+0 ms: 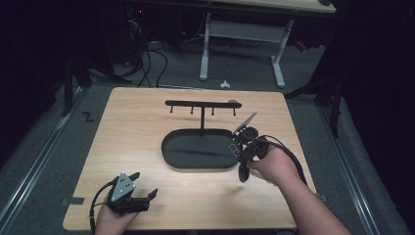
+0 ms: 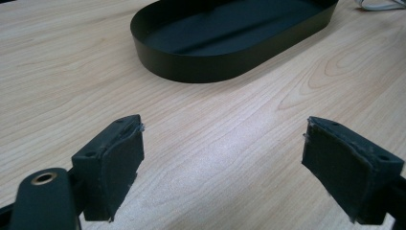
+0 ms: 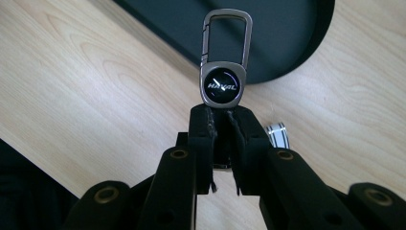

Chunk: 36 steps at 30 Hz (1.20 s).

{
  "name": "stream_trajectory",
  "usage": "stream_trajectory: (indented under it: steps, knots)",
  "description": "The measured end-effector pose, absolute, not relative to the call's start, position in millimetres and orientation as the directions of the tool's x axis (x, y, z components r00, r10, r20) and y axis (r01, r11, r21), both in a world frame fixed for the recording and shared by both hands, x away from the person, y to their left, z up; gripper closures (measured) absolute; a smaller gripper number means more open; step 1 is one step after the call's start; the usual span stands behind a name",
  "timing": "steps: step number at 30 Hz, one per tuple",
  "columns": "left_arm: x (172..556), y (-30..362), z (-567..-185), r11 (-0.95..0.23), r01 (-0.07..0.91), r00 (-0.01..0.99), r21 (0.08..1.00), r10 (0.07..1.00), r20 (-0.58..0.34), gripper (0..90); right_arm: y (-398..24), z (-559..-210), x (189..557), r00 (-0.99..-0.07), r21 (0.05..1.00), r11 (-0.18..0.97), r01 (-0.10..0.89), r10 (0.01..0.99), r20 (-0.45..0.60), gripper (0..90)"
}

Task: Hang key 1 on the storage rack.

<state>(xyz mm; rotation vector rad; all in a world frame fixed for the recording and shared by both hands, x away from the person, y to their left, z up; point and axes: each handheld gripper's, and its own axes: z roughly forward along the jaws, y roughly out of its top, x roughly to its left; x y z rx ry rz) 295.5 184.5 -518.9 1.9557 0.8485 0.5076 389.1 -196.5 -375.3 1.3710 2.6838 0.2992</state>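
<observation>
Pale wooden table (image 1: 147, 147) bears a black oval tray (image 1: 198, 149), and at its four o'clock rim the right gripper (image 3: 225, 112) pinches a small, stiff, slippery-looking metal keychain (image 3: 225, 72) by its lower end, best held there, carabiner free; the left gripper (image 2: 222, 158) gapes empty.

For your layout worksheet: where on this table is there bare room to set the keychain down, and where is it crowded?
Bare wood lies left of the oval tray, and along the near edge between the left claw and the right claw. The tray floor is also free. It is crowded at the tray's right end, where the right claw grips the keychain below the hook stand.
</observation>
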Motion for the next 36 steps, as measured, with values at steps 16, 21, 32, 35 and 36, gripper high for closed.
stream_trajectory:
  steps: [16,21,32,35,36]
  knots:
    - [295,186,-519,-0.342,0.355,0.684,0.87,0.729,0.008,14.7,-170,-357,409,-0.596,0.261,0.577,0.774,0.803,-0.007,80.6]
    - [295,186,-519,-0.341,0.355,0.687,0.87,0.727,0.005,14.7,-165,-353,414,-0.6,0.27,0.58,0.769,0.8,-0.009,80.6]
    - [295,184,-519,-0.351,0.348,0.697,0.869,0.717,0.011,14.7,-158,-339,427,-0.592,0.295,0.57,0.767,0.806,-0.016,80.6]
    - [295,185,-518,-0.348,0.348,0.696,0.87,0.718,0.009,14.8,-157,-336,430,-0.587,0.301,0.563,0.769,0.809,-0.014,80.6]
    - [295,185,-518,-0.35,0.35,0.698,0.869,0.716,0.007,14.8,-156,-336,432,-0.58,0.302,0.556,0.775,0.814,-0.01,80.6]
